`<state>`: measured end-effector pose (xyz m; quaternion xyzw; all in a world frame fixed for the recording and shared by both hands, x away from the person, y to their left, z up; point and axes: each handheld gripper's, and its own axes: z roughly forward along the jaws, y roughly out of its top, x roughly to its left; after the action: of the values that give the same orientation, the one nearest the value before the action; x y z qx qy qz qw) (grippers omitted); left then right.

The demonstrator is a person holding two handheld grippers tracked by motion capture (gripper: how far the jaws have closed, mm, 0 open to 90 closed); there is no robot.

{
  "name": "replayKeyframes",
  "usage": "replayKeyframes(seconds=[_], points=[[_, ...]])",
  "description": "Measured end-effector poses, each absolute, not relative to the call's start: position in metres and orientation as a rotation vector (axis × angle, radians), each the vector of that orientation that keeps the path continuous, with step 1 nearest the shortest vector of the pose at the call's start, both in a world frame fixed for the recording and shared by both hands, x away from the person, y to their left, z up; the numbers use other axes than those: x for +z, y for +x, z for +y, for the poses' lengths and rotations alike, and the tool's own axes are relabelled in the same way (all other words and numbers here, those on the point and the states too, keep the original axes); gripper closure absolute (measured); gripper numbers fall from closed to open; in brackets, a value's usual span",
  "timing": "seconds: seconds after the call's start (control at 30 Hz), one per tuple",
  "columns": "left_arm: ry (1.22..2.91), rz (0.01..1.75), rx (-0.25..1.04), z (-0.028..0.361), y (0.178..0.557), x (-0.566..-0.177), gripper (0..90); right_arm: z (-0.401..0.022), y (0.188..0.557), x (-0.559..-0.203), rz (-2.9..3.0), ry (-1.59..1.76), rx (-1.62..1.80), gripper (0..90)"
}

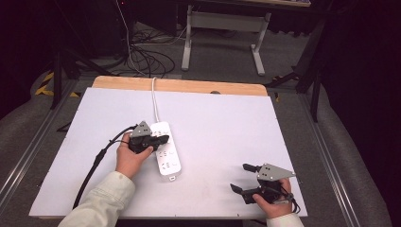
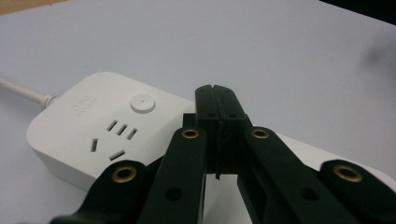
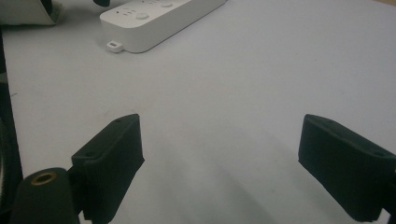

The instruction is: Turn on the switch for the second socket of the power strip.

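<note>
The white power strip (image 1: pixel 168 152) lies on the white table (image 1: pixel 227 127) left of centre, its long axis running from about 11 o'clock, where the cord (image 1: pixel 154 101) leaves toward the far edge, to 5 o'clock at the near end. The left gripper (image 1: pixel 163 139) sits right over the strip's far half, jaws pressed together with nothing between them, tips pointing toward 3 o'clock across the strip's width. In the left gripper view the closed tips hover just past the round button (image 2: pixel 143 102), which lies at about 10 o'clock from them. The right gripper (image 1: pixel 242 178) rests well apart at 4 o'clock from the strip, jaws spread wide and empty. The left gripper is plainly the nearer for a button press.
</note>
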<state>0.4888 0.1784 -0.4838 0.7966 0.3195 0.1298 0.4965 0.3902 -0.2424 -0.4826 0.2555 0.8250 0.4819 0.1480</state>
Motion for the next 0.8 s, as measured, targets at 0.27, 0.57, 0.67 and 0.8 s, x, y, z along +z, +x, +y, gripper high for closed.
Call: replayKeyframes(seconds=[0.27, 0.57, 0.67, 0.8], points=[[1.937, 0.782, 0.318, 0.1773, 0.4916, -0.4870, 89.9, -0.2421, 0.3902, -0.4830, 2.377, 0.734, 1.385, 13.8], [1.937, 0.775, 0.321, 0.1764, 0.4932, -0.4888, 89.9, -0.2421, 0.3904, -0.4834, 2.378, 0.738, 1.383, 13.8], [1.940, 0.775, 0.330, 0.1759, 0.4931, -0.4887, 90.0, -0.2420, 0.3905, -0.4836, 2.378, 0.737, 1.382, 13.8], [1.948, 0.778, 0.337, 0.1755, 0.4929, -0.4880, 90.0, -0.2421, 0.3904, -0.4835, 2.377, 0.737, 1.383, 13.8]])
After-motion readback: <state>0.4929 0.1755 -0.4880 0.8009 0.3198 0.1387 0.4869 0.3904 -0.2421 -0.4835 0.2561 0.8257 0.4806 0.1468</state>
